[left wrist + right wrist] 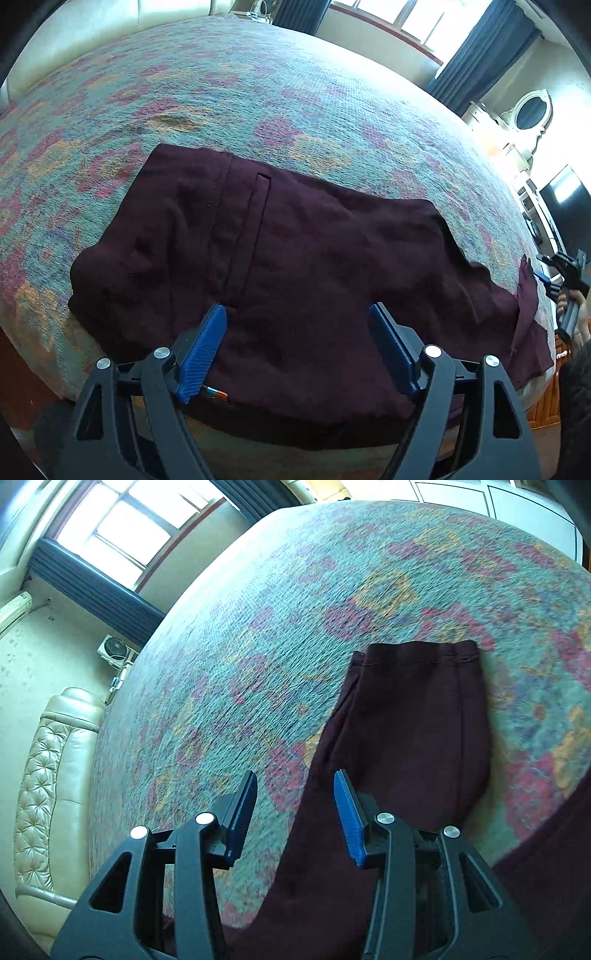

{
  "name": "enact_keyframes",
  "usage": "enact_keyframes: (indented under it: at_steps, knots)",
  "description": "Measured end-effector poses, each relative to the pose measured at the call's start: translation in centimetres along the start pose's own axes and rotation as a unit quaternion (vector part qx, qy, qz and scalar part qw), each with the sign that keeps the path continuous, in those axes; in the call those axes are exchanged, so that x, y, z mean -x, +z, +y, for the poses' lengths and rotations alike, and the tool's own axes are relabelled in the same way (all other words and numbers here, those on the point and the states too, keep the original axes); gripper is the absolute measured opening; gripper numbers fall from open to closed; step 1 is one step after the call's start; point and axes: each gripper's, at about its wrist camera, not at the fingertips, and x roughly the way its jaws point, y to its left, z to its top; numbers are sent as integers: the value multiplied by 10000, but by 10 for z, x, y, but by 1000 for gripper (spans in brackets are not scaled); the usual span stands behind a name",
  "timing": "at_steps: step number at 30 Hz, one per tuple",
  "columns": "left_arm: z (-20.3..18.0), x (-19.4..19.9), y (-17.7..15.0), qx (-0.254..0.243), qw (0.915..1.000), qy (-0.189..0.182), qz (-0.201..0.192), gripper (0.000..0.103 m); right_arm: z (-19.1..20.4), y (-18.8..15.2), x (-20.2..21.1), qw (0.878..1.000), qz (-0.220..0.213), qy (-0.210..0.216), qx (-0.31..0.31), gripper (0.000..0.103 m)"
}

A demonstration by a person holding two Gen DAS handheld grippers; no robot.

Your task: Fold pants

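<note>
The left gripper (297, 321) and right gripper (295, 794) both gape wide, holding nothing, above the maroon pants (280, 251) lying flat on the floral bedspread (229, 92), cuffs toward one o'clock in the right view.

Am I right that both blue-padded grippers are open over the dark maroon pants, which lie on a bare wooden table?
Not a table. The dark maroon pants lie on a floral-patterned bedspread, as the left wrist view shows. Both the left gripper and right gripper are open.

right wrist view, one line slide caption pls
Open right hand-held gripper above maroon pants leg on floral bedspread.
</note>
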Motion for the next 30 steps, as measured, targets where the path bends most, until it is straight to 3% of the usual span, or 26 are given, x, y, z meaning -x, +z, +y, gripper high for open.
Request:
enact_keyframes:
  at_steps: [4, 10, 13, 15, 19, 23, 27, 30]
  knots:
    - [2, -2, 0, -14, 10000, -35, 1, 81, 2, 14, -35, 9919, -55, -1269, -19, 43]
    - [5, -6, 1, 114, 9998, -145, 0, 86, 13, 15, -59, 9760, -82, -2139, 410, 51]
    - [2, -7, -1, 84, 9999, -57, -47, 86, 10, 13, -54, 9716, -198, -2318, 443, 28]
    - [0, -7, -2, 65, 9999, -27, -72, 86, -1, 11, -37, 9799, -223, -1971, 230, 4]
    - [0, -6, -2, 49, 9999, -45, -80, 86, -28, 4, 25, 9929, -650, -972, -194, 4]
    - [2, -5, -2, 119, 9999, -78, -86, 86, -60, -14, 104, 9918, -1163, -245, -459, 4]
    - [3, -5, -1, 144, 9998, -98, -78, 86, -104, -39, 170, 9845, -1617, -82, -679, 4]
    - [4, -5, -2, 150, 9998, -118, -84, 86, -151, -67, 191, 9814, -1560, 13, -1116, 4]
